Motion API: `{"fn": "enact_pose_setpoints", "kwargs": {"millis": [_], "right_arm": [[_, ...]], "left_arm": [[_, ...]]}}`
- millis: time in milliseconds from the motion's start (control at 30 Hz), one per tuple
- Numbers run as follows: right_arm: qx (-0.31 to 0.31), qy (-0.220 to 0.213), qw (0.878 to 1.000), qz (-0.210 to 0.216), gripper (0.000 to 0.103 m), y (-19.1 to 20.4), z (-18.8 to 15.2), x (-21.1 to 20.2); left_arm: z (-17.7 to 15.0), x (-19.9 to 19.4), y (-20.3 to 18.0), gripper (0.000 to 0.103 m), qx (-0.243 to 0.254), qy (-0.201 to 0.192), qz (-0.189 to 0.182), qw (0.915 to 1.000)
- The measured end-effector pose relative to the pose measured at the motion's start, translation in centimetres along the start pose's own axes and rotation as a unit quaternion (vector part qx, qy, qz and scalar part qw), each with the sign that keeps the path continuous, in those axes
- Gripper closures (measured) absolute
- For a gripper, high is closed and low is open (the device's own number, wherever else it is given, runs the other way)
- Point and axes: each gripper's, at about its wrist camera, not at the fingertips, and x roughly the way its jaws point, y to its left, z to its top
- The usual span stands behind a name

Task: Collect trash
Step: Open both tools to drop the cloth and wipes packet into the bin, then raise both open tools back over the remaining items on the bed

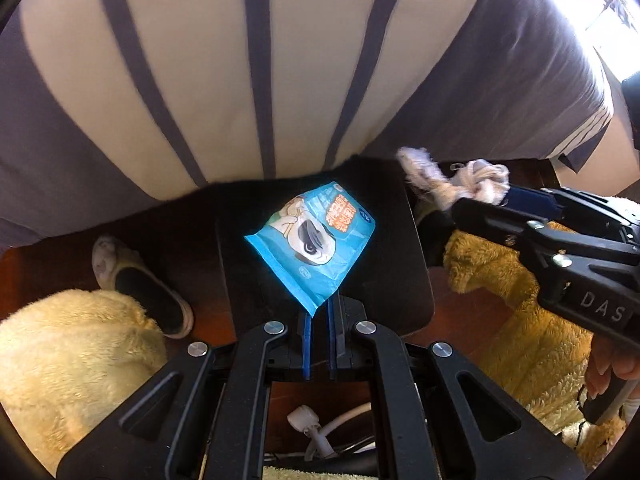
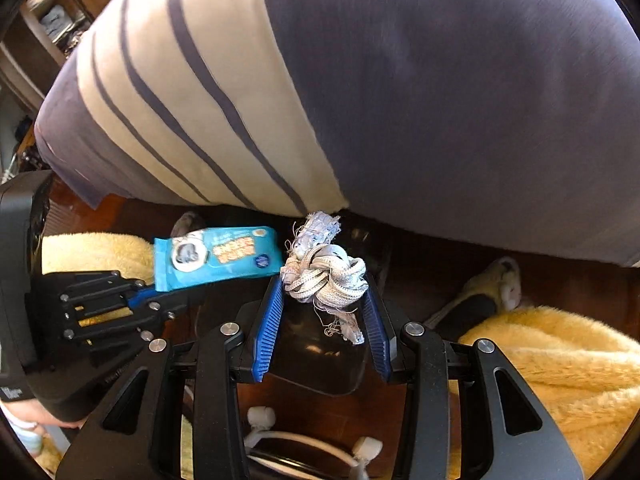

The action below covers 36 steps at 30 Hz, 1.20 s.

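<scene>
Tools gripping wrapper, cord bundle

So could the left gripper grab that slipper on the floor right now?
Probably not yet. The left gripper is shut on the blue packet, so its fingers are full. The slipper lies uncovered on the floor beside the yellow fluffy blanket, but the packet would have to be dropped first.

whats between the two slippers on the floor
The black bin, seen in the left wrist view: one slipper lies on its left, the other on its right, with the blue packet held over it.
</scene>
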Motion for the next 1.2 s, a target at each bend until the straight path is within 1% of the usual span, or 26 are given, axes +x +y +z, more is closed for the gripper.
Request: {"fn": "enact_pose_setpoints", "kwargs": {"millis": [100, 167, 300, 367, 400, 467, 533, 633, 667, 700, 767, 800, 833, 867, 933, 1033, 1100, 1200], "right_arm": [[0.006, 0.019, 1.000, 0.003, 0.062, -0.1, 0.6, 1.5], [0.011, 0.027, 1.000, 0.004, 0.060, 0.2, 0.7, 2.1], [0.016, 0.033, 0.999, 0.006, 0.059, 0.1, 1.1, 2.5], [0.019, 0.034, 0.999, 0.010, 0.053, -0.1, 1.4, 2.6], [0.020, 0.033, 0.999, 0.011, 0.052, -0.2, 1.5, 2.7], [0.022, 0.031, 0.999, 0.013, 0.046, -0.3, 1.6, 2.7], [0.026, 0.028, 0.999, 0.013, 0.045, -0.5, 1.8, 2.6], [0.027, 0.020, 0.999, 0.010, 0.040, -0.6, 1.9, 2.1], [0.028, 0.018, 0.999, 0.009, 0.036, -0.6, 1.9, 1.9], [0.029, 0.016, 0.999, 0.008, 0.033, -0.7, 2.0, 1.8], [0.033, 0.007, 0.999, 0.000, 0.017, -0.9, 2.0, 1.3], [0.036, 0.000, 0.999, -0.008, 0.014, -1.1, 2.0, 1.0], [0.040, -0.006, 0.999, -0.012, 0.012, -1.3, 2.0, 0.7], [0.044, -0.011, 0.999, -0.013, 0.012, -1.5, 2.0, 0.5], [0.049, -0.016, 0.999, -0.014, 0.012, -1.8, 2.0, 0.1], [0.048, -0.028, 0.998, -0.019, 0.012, -2.0, 2.1, -0.8], [0.051, -0.038, 0.998, -0.021, 0.012, -2.0, 2.2, -1.7], [0.052, -0.064, 0.996, -0.023, 0.012, -2.2, 2.6, -3.7]], "left_arm": [[0.0, 1.1, -0.2, 0.098, 0.002, 0.018, -0.006, 0.9998], [0.1, 1.7, -0.2, 0.098, -0.001, 0.029, -0.013, 0.9995], [0.1, 2.5, 0.2, 0.095, -0.008, 0.045, -0.019, 0.9987], [0.1, 2.7, 0.2, 0.095, -0.012, 0.050, -0.022, 0.9984], [0.1, 2.9, 0.3, 0.094, -0.013, 0.050, -0.022, 0.9984], [0.2, 2.9, 0.5, 0.089, -0.016, 0.050, -0.022, 0.9984], [0.3, 2.9, 0.6, 0.075, -0.018, 0.048, -0.020, 0.9985], [0.4, 2.4, 0.7, 0.064, -0.022, 0.040, -0.016, 0.9988], [0.5, 2.2, 0.7, 0.063, -0.025, 0.037, -0.014, 0.9989], [0.5, 1.9, 0.7, 0.058, -0.026, 0.034, -0.012, 0.9990], [0.7, 1.3, 0.8, 0.048, -0.028, 0.028, -0.005, 0.9992], [0.8, 0.9, 0.9, 0.039, -0.031, 0.024, 0.000, 0.9992], [0.8, 0.5, 0.8, 0.034, -0.034, 0.019, 0.004, 0.9992], [0.9, 0.1, 0.9, 0.032, -0.037, 0.014, 0.005, 0.9992], [1.0, -0.7, 1.1, 0.025, -0.041, 0.005, 0.004, 0.9991], [1.3, -2.5, 0.9, 0.020, -0.039, -0.018, 0.011, 0.9990], [1.5, -4.1, 0.7, 0.018, -0.033, -0.039, 0.017, 0.9985], [2.0, -6.5, 0.7, 0.017, -0.029, -0.071, 0.024, 0.9968]]}}
